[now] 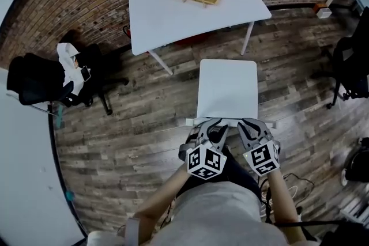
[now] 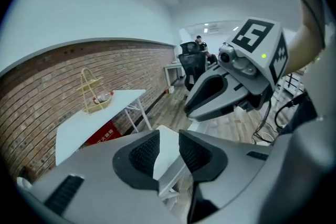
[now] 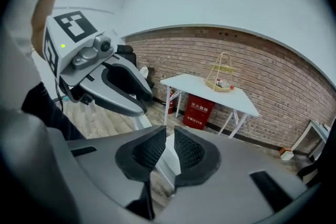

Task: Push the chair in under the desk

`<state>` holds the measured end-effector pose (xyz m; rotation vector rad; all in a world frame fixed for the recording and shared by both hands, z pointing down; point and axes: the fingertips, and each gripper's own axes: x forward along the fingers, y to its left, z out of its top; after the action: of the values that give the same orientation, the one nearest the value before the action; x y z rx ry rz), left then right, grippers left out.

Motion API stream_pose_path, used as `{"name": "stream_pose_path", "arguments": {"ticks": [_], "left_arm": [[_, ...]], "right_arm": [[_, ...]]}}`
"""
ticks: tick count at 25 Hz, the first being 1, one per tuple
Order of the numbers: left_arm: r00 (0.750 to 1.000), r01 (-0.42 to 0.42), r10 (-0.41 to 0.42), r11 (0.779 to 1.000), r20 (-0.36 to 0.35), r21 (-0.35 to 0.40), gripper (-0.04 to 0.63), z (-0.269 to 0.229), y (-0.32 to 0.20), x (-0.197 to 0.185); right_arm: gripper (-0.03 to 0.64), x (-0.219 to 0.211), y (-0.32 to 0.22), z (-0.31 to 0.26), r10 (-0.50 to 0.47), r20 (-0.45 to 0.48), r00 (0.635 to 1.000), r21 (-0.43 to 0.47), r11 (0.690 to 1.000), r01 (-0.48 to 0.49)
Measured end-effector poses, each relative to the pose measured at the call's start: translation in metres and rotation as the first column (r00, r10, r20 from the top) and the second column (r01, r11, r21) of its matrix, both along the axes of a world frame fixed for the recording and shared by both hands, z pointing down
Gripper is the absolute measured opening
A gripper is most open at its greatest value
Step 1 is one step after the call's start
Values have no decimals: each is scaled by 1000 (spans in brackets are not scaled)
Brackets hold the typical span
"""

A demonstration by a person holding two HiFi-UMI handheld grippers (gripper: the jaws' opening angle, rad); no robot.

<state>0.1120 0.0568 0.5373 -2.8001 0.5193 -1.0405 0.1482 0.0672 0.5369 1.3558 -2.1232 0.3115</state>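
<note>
Your left claw (image 1: 216, 131) and your right claw (image 1: 251, 128) sit side by side at the near edge of the white chair (image 1: 227, 89). The chair is right in front of both claws, and its back rail runs from side to side across them. One claw is a little to each side of the rail's middle, so neither one is nearer than the other.

Your left claw is spread part way, and the chair's white edge shows in the gap between its pads. It does not look like it is squeezing anything. Your right claw is almost pressed together, with only a thin slit left. I cannot tell if it is pinching the rail.

The white desk (image 1: 173, 8) is straight ahead of your claws, past the far end of the chair. The chair is not under it yet. I think you should push forward evenly with both claws so the chair does not turn.
</note>
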Motion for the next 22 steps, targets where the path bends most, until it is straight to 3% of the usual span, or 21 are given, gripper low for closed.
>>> {"name": "stream_pose_path", "arguments": {"ticks": [3,8,14,20,22], "left_arm": [[995,-87,89,996,41,-30,138,6,1,5],[955,-235,246,968,166,-84,187,21,5,12],[865,-346,338,937,372,-47,199,50,4,17],[792,-397,395,912,465,-98,199,69,11,20],[771,-404,405,908,491,-115,199,77,12,20]], "right_arm": [[149,-2,0,5,-82,-12,997,-49,995,81],[183,1,3,19,-244,-119,963,-153,962,225],[207,0,9,56,-478,-289,829,-324,864,385],[207,4,14,91,-614,-406,677,-455,778,433],[207,5,17,99,-635,-407,657,-484,760,435]]}}
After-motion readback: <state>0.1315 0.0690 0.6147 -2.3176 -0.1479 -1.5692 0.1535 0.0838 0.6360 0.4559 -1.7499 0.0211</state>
